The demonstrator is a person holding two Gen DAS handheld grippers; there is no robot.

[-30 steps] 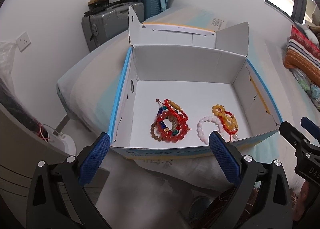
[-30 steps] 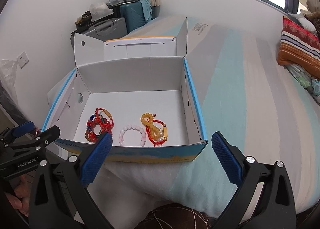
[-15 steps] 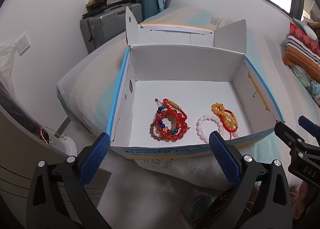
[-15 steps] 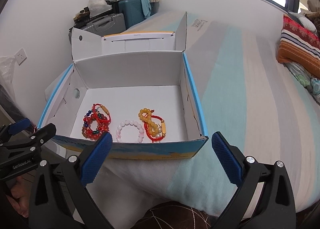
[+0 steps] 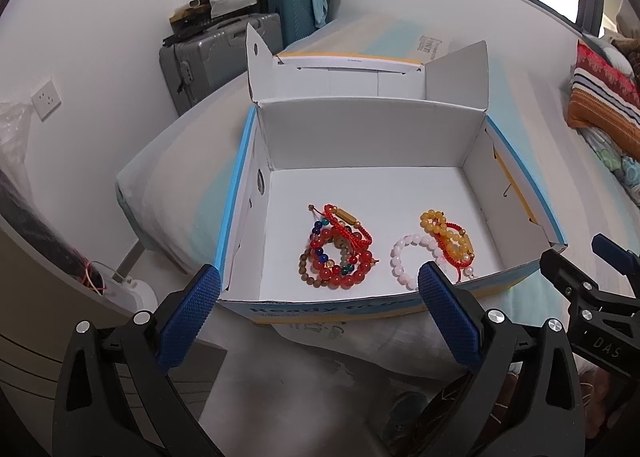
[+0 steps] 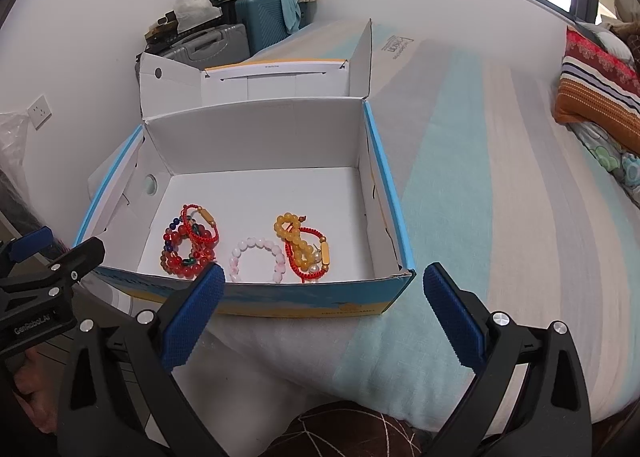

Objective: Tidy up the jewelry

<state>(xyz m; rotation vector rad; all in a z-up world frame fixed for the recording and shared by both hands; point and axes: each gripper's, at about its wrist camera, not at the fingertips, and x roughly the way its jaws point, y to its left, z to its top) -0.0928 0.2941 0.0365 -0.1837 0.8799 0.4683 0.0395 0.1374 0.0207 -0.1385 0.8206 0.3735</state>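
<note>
An open white cardboard box [image 5: 360, 137] [image 6: 256, 137] with blue edges sits on the bed. Inside lie a tangle of red and multicolour bead bracelets [image 5: 340, 253] [image 6: 188, 245], a pale pink bead bracelet [image 5: 404, 257] [image 6: 256, 259], and a yellow bead bracelet with a red cord one [image 5: 448, 241] [image 6: 306, 247]. My left gripper [image 5: 316, 317] is open and empty, just in front of the box's near wall. My right gripper [image 6: 324, 313] is open and empty, in front of the box's near right corner.
The striped bedsheet [image 6: 500, 197] spreads to the right of the box. A striped pillow [image 6: 596, 89] lies at the far right. Grey and teal suitcases [image 5: 224, 53] stand by the wall behind. A wall socket [image 5: 46, 97] is at the left.
Both grippers have drawn a little closer to the box, so it looks larger and slightly shifted. The bracelets have not moved. Both grippers stay open.
</note>
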